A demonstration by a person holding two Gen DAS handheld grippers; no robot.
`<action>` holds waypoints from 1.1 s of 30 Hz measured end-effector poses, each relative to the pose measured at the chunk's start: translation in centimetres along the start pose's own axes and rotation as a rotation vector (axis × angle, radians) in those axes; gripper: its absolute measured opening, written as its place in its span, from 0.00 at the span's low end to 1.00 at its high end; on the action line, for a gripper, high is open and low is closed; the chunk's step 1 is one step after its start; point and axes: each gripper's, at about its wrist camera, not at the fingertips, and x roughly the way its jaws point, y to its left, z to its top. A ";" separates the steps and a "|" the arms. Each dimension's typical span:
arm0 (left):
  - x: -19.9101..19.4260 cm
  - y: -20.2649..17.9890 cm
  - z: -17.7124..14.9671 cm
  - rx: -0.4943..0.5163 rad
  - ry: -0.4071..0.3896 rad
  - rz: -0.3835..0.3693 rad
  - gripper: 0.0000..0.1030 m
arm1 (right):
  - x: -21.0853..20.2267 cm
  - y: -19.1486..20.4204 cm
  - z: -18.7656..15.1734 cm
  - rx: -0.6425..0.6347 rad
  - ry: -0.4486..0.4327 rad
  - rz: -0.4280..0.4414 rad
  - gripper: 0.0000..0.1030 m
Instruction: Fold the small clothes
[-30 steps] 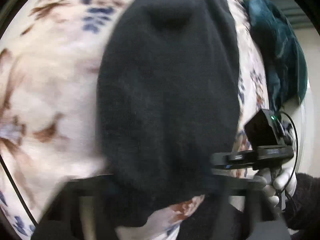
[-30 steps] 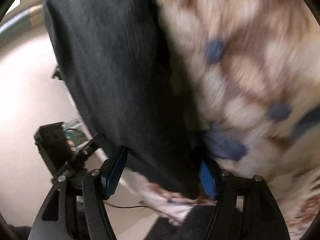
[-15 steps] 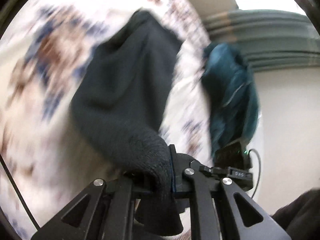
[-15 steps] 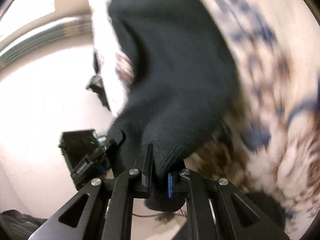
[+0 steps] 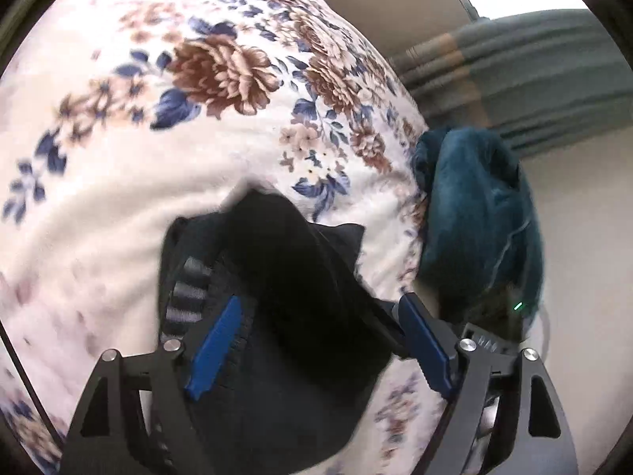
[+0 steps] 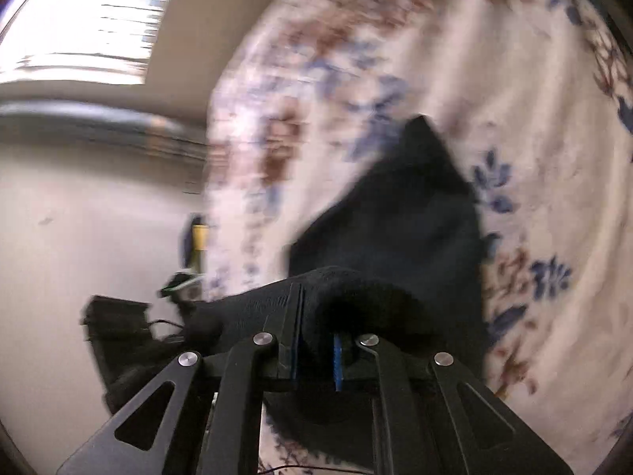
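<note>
Garment: black knit piece [image 5: 300, 277] on the floral bed [image 5: 118, 182], running toward 12 o'clock from both claws.
Left claw [image 5: 316, 340]: opening, released, cloth between the pads.
Right claw [image 6: 314, 352]: opening slightly, still pinching the near hem.
Beside: teal cloth [image 5: 474, 213] at 2 o'clock.

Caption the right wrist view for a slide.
Right gripper pinching a black garment above a floral blanket.

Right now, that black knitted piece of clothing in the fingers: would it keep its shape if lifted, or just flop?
Probably flop: the black garment sags and bunches where the right gripper pinches it. It looks light, since a small pinch carries it. Its knit likely clings rather than slips on the flowered blanket.
</note>
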 end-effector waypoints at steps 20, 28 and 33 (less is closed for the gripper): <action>5.9 -0.4 -2.2 0.422 0.079 0.474 0.19 | 4.9 -4.5 -3.3 -0.507 -0.003 -0.471 0.09; 3.1 5.5 3.2 0.054 -0.001 0.399 0.22 | 1.3 -3.2 0.9 -0.453 -0.226 -0.483 0.00; 0.5 5.8 -0.2 0.000 -0.027 0.286 0.75 | 2.0 -7.8 4.8 -0.227 -0.046 -0.373 0.01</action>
